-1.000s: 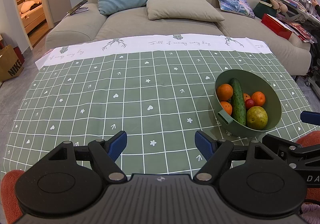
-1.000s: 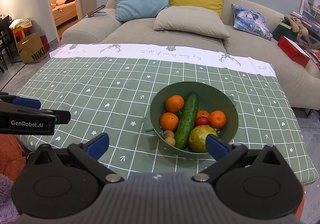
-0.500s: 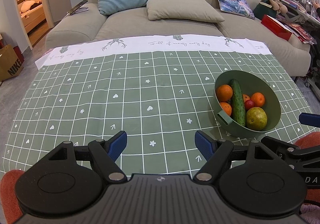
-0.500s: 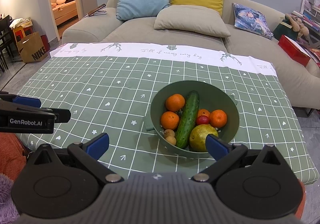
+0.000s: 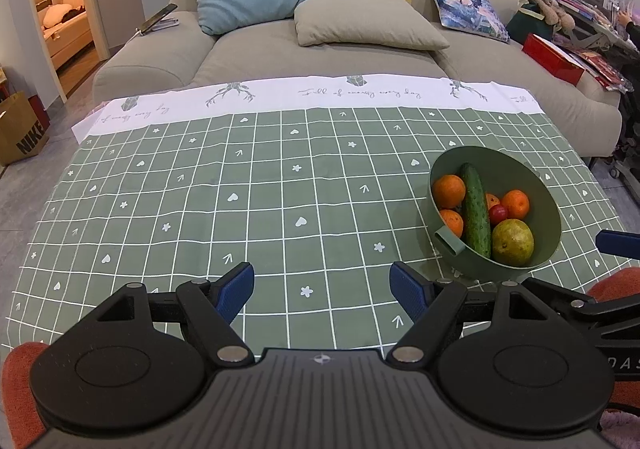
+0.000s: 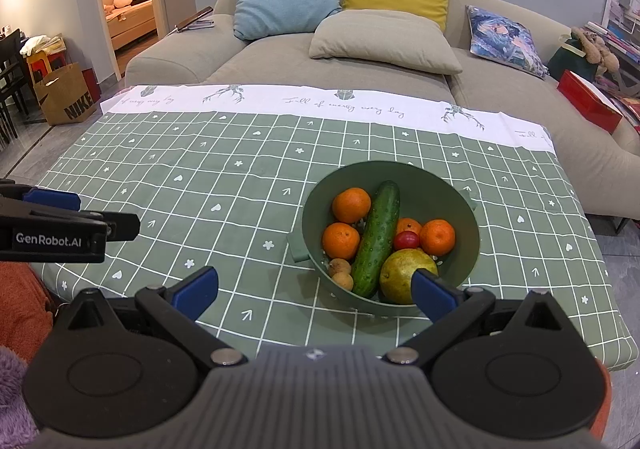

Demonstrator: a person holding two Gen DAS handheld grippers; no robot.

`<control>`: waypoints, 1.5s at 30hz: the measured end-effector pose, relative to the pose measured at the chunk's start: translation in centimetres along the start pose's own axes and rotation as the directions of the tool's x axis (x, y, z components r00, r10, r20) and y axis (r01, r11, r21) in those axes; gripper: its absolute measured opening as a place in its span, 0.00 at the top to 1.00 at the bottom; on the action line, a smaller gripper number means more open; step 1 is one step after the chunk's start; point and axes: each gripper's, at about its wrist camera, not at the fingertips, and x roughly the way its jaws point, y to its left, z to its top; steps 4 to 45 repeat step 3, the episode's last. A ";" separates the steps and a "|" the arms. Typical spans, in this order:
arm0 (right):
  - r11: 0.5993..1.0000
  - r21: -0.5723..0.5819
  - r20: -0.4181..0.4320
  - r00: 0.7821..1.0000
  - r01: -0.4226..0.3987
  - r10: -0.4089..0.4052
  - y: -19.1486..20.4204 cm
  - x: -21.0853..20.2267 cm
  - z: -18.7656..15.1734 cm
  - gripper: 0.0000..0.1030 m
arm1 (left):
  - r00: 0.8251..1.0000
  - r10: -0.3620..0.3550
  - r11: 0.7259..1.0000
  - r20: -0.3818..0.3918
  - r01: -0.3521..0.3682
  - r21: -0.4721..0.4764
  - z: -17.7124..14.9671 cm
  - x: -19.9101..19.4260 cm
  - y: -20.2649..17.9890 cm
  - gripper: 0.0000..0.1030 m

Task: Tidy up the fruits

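A green bowl (image 6: 448,185) stands on the right half of the checked tablecloth. It holds a cucumber (image 6: 378,239), several oranges (image 6: 351,205), a small red fruit (image 6: 407,240), a yellow-green pear (image 6: 402,269) and two small brown fruits (image 6: 340,272). My right gripper (image 6: 316,289) hovers open just in front of the bowl, with nothing between its fingers. My left gripper (image 5: 322,287) is open and empty over the near edge of the cloth, left of the bowl (image 5: 532,189). The cucumber (image 5: 476,211) and pear (image 5: 513,242) also show in the left wrist view.
The green checked tablecloth (image 5: 240,189) covers the table, its left and middle bare. A beige sofa (image 6: 360,61) with several cushions stands right behind the far edge. A paper bag (image 6: 66,99) sits on the floor at left; a red box (image 6: 588,105) lies at right.
Both views have shifted slightly; the bowl sits a little farther from the left gripper. Both grippers stay open and empty. The fruits have not moved.
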 end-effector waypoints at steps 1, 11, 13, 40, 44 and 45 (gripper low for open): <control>1.000 0.000 -0.001 1.000 -0.001 0.001 0.0 0.0 0.0 0.05 | 1.000 0.001 1.000 0.001 -0.001 -0.002 0.0 0.0 0.0 0.12; 1.000 -0.001 -0.004 1.000 -0.004 0.004 0.0 0.2 -0.1 0.05 | 1.000 0.002 1.000 -0.002 -0.002 -0.006 0.0 0.0 0.1 0.12; 1.000 -0.001 -0.004 1.000 -0.004 0.004 0.0 0.2 -0.1 0.05 | 1.000 0.002 1.000 -0.002 -0.002 -0.006 0.0 0.0 0.1 0.12; 1.000 -0.001 -0.004 1.000 -0.004 0.004 0.0 0.2 -0.1 0.05 | 1.000 0.002 1.000 -0.002 -0.002 -0.006 0.0 0.0 0.1 0.12; 1.000 -0.001 -0.004 1.000 -0.004 0.004 0.0 0.2 -0.1 0.05 | 1.000 0.002 1.000 -0.002 -0.002 -0.006 0.0 0.0 0.1 0.12; 1.000 -0.001 -0.004 1.000 -0.004 0.004 0.0 0.2 -0.1 0.05 | 1.000 0.002 1.000 -0.002 -0.002 -0.006 0.0 0.0 0.1 0.12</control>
